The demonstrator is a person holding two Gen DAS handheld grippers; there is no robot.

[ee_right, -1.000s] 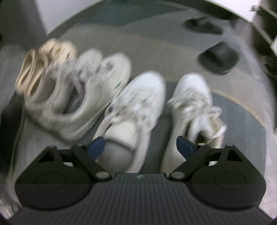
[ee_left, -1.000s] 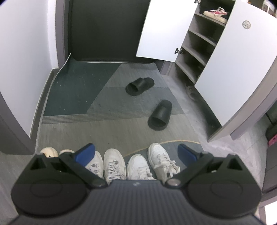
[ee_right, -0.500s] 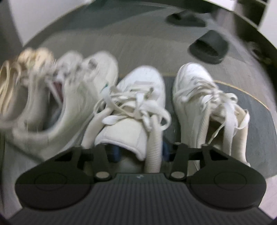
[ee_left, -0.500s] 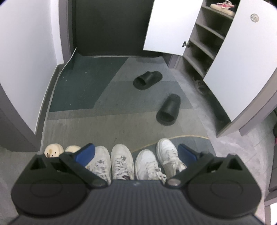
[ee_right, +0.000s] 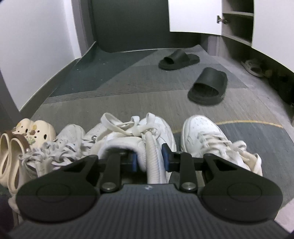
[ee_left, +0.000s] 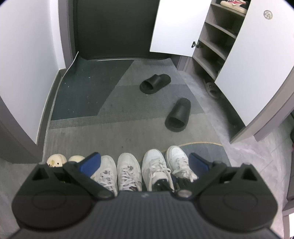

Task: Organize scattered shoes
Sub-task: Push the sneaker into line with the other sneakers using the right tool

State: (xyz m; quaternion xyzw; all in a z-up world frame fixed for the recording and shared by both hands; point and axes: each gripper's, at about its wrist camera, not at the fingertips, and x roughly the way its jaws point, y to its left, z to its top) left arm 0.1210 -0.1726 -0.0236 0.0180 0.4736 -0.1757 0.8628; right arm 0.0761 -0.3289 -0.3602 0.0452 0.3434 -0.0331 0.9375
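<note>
Several white sneakers stand in a row on the floor, with cream clogs (ee_right: pixel 27 134) at the left end. My right gripper (ee_right: pixel 149 161) is shut on the heel collar of a white sneaker (ee_right: pixel 141 136), second from the right; it also shows in the left wrist view (ee_left: pixel 153 165). Its mate (ee_right: pixel 204 136) stands just right of it. My left gripper (ee_left: pixel 145 163) is open and empty, held above the row. Two black slides (ee_left: pixel 155 83) (ee_left: pixel 178 114) lie apart on the mat; they also show in the right wrist view (ee_right: pixel 179 59) (ee_right: pixel 208 85).
An open shoe cabinet (ee_left: pixel 216 40) with white doors (ee_left: pixel 257 60) stands at the right, a red-and-white shoe (ee_left: pixel 234 5) on its top shelf. A grey sandal (ee_left: pixel 211 88) lies at its foot. A white wall (ee_left: pixel 27 55) bounds the left, a dark door (ee_left: pixel 114 27) the back.
My right gripper closed on the white sneaker's heel collar and tilted up from looking down at the row. My left gripper drifted slightly and stayed open.
</note>
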